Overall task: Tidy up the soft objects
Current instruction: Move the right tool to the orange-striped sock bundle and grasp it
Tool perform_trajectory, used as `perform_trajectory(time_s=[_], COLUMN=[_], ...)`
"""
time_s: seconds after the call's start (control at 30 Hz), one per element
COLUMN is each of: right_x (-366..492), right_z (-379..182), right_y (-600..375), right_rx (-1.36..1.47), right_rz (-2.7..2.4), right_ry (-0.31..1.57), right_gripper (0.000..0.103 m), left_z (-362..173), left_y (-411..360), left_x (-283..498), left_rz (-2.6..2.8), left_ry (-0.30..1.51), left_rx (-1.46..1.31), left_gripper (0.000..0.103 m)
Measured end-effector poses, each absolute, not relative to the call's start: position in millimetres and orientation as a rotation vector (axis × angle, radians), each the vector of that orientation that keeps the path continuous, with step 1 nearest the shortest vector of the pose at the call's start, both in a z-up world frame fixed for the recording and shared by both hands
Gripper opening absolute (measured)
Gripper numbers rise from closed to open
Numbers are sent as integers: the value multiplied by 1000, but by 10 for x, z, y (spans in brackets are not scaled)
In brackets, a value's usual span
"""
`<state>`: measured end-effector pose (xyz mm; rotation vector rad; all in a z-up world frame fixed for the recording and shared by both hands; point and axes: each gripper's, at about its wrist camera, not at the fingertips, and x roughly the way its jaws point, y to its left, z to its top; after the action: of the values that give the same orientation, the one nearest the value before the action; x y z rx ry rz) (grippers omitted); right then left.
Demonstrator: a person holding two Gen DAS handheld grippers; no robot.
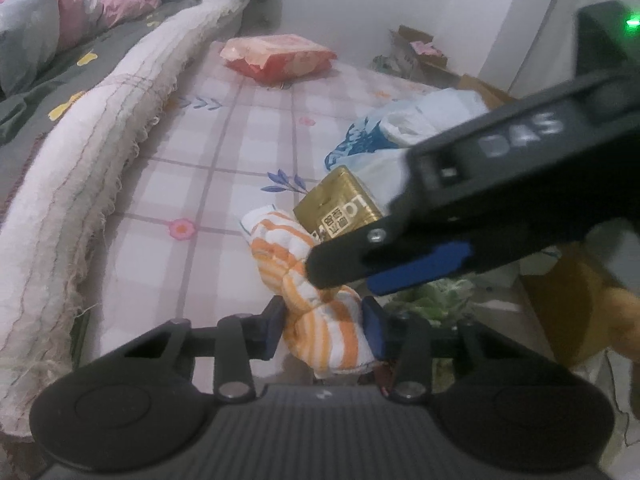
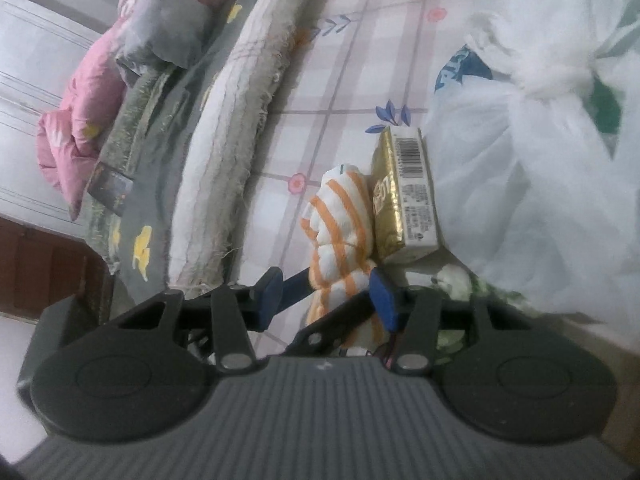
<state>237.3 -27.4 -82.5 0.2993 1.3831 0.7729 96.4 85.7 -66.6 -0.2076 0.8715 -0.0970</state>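
An orange-and-white striped cloth [image 1: 280, 248] [image 2: 340, 208] lies crumpled on the checked pink bedsheet [image 1: 224, 152], against a gold packet [image 1: 340, 208] [image 2: 404, 200]. My left gripper [image 1: 324, 328] is at the cloth's near end, with both blue pads pressed into it. In the left wrist view my right gripper [image 1: 344, 280] reaches in from the right, its fingertips just over the cloth. In the right wrist view my right gripper [image 2: 326, 300] stands open around the cloth's near end. The left gripper's fingers [image 2: 296, 286] show between its pads there.
A knotted white plastic bag [image 1: 400, 136] [image 2: 520, 160] sits right of the gold packet. A red packet [image 1: 280, 56] lies farther back. A folded fringed white blanket [image 1: 100, 160] and a pink-grey quilt [image 1: 40, 20] run along the left. A yellow plush [image 1: 592, 300] is at the right edge.
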Motion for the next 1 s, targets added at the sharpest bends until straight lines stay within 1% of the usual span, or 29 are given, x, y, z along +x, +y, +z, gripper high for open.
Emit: perform_trajectory(time_s=[0.3,0.6,0.77,1.0], right_x=[2390,2336,2289,2226], right_z=[-915,-813,-700,-535], right_y=[-130,-109,-173,-368], right_rx=[353,378,391,419], right_rz=[804,839,859,876], right_ry=[1413,1402,1368,1326], right_gripper=[49,47,44,43], left_z=[-446,-242,-144,15], left_y=[928,890,832,654], left_x=[723,595,517,437], left_rz=[-78,-96,-98,-118], left_ry=[805,755,729,692], left_rx=[-192,-170,-150,-103], left_gripper=[41,41,41,41])
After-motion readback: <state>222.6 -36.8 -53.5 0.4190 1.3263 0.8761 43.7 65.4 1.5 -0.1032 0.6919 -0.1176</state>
